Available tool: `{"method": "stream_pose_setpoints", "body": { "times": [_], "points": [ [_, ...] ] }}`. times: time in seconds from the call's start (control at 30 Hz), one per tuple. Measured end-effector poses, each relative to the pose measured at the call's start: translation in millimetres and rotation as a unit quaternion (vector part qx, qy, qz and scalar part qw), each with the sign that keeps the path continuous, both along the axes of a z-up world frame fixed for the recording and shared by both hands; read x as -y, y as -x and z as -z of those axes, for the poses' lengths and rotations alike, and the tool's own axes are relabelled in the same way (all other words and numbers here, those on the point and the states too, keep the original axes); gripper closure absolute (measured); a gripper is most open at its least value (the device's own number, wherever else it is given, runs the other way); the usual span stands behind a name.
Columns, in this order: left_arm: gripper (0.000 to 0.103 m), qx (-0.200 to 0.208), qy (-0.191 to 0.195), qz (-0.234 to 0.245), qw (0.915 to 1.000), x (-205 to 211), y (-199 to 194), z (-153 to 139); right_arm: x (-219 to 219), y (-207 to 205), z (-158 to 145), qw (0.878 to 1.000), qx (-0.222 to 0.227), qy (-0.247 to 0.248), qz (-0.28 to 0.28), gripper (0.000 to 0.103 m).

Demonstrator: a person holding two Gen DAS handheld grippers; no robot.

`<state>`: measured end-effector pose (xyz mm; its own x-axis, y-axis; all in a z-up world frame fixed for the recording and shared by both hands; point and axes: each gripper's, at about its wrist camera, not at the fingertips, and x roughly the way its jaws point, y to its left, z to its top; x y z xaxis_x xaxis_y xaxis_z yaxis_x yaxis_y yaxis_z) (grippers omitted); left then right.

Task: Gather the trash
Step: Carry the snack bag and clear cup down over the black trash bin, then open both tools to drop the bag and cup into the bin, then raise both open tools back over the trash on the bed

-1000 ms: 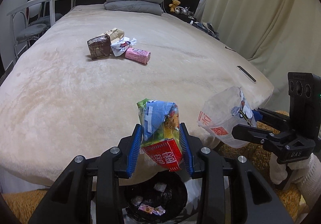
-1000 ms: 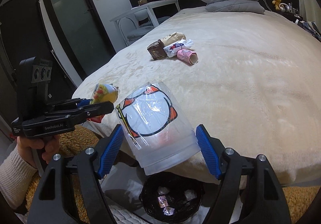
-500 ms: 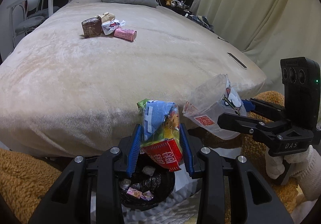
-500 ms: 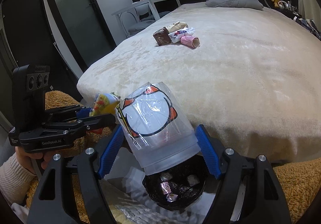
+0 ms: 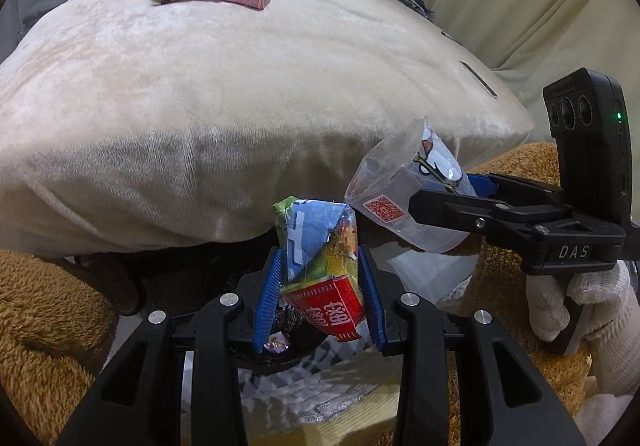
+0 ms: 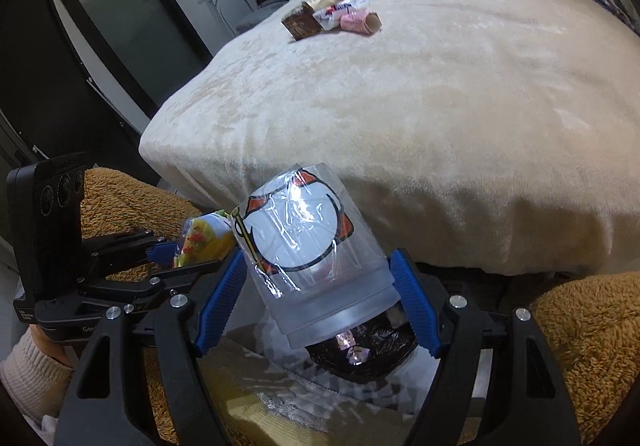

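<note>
Now lower over the bin [image 6: 360, 358], left jaws clamping snack wrapper [image 5: 320, 266], right jaws plastic cup [image 6: 312, 258]

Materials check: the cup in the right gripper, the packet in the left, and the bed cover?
Cup: thin clear plastic with a glossy film seal; the background shows through.
Packet: printed plastic or foil film, glossy and crumpled.
Bed cover: plush fabric, probably fleece; matte, with brushed nap marks.

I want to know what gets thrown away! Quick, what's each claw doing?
Left claw: closed on a crumpled snack wrapper.
Right claw: closed on a clear plastic cup.
</note>
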<state>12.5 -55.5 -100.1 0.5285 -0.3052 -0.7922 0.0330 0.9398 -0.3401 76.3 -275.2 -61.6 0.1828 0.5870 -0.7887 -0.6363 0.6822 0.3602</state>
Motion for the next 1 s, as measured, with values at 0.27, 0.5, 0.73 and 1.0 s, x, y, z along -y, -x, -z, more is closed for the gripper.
{"method": "stream_pose_setpoints", "body": {
  "times": [0.27,0.5,0.73,1.0],
  "points": [
    [0.065,-0.038,-0.015,0.012,0.9991,8,-6,14,-7,-11,23,0.998,-0.046,0.032,0.01,0.028],
    [0.025,-0.045,-0.03,-0.003,0.9985,6,-11,17,-2,-20,34,0.997,-0.075,0.022,0.029,0.017],
    [0.025,-0.003,-0.018,-0.026,0.9995,-6,-3,2,6,-25,23,0.997,-0.064,-0.007,0.046,0.017],
    [0.025,0.06,0.001,-0.056,0.9966,-25,2,-24,14,-14,-15,0.997,0.032,-0.06,0.029,0.017]
  ]
}}
